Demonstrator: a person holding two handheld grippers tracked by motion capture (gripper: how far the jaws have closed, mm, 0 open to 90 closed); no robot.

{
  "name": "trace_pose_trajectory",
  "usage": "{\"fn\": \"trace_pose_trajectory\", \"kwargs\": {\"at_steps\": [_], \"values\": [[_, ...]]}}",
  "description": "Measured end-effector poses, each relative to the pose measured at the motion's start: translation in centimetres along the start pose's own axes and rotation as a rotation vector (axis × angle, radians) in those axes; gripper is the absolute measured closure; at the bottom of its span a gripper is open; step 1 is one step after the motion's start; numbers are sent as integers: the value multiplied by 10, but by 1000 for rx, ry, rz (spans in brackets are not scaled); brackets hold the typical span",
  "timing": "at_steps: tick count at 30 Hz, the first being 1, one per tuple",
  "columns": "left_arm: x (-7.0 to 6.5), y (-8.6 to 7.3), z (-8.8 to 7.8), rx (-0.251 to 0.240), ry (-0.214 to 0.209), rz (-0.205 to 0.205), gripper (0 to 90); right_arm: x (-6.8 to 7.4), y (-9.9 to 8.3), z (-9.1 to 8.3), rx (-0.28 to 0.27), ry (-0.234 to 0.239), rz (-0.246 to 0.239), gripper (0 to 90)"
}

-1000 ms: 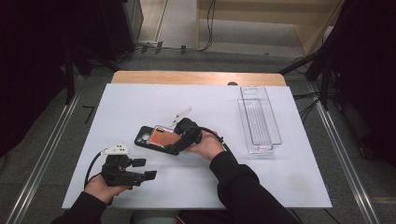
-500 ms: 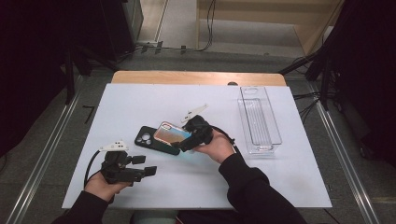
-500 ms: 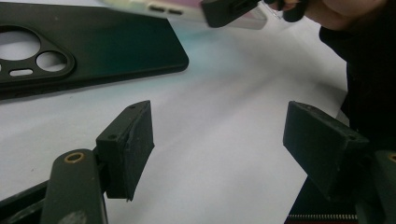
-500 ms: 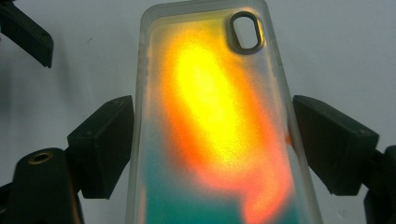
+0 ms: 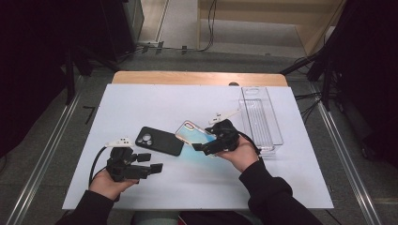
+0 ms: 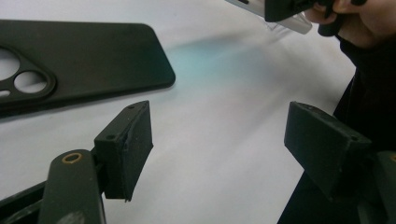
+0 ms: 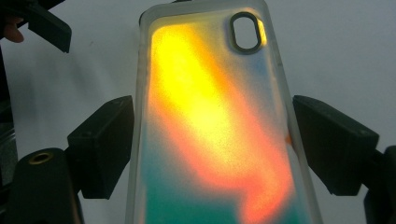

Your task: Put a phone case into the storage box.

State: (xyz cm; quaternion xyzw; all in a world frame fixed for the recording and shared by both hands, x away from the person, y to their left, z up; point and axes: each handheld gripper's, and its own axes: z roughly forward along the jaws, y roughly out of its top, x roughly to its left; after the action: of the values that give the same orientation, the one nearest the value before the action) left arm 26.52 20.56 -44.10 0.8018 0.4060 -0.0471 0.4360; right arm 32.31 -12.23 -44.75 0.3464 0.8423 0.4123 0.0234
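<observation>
Step in hand: looks like the right gripper (image 5: 199,146) is carrying the translucent phone case with the orange-to-teal gradient (image 5: 196,134) off the white table (image 5: 141,101), clamped across its long edges.
Where it is: lifted, just right of the flat black phone case (image 5: 159,140), left of the clear plastic tray (image 5: 261,117).
Left gripper (image 5: 151,167): spread wide, nothing between the jaws, near the black case.
Next move: probably the tray, so it needs a level carry and a lined-up drop.

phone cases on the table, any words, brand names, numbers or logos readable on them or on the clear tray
None can be read.
Black phone case: plain back with camera cutouts, no lettering.
Colourful clear phone case, held in the right tongs: no print.
Clear tray: no label visible.
</observation>
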Motion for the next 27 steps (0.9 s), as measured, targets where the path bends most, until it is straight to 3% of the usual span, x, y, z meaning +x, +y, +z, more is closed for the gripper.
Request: {"fn": "trace_pose_trajectory", "kwargs": {"at_steps": [14,21,25,27], "values": [[-14,27,13,15,-12,-16,226,5,-27,-33,-78,-49,86,150],[-17,41,21,25,0,-27,227,1,-35,-33,-117,-43,154,150],[-17,52,25,24,17,-50,258,6,-36,-25,-139,-69,177,150],[-17,57,27,26,20,-42,260,8,-34,-22,-151,-78,186,150]]}}
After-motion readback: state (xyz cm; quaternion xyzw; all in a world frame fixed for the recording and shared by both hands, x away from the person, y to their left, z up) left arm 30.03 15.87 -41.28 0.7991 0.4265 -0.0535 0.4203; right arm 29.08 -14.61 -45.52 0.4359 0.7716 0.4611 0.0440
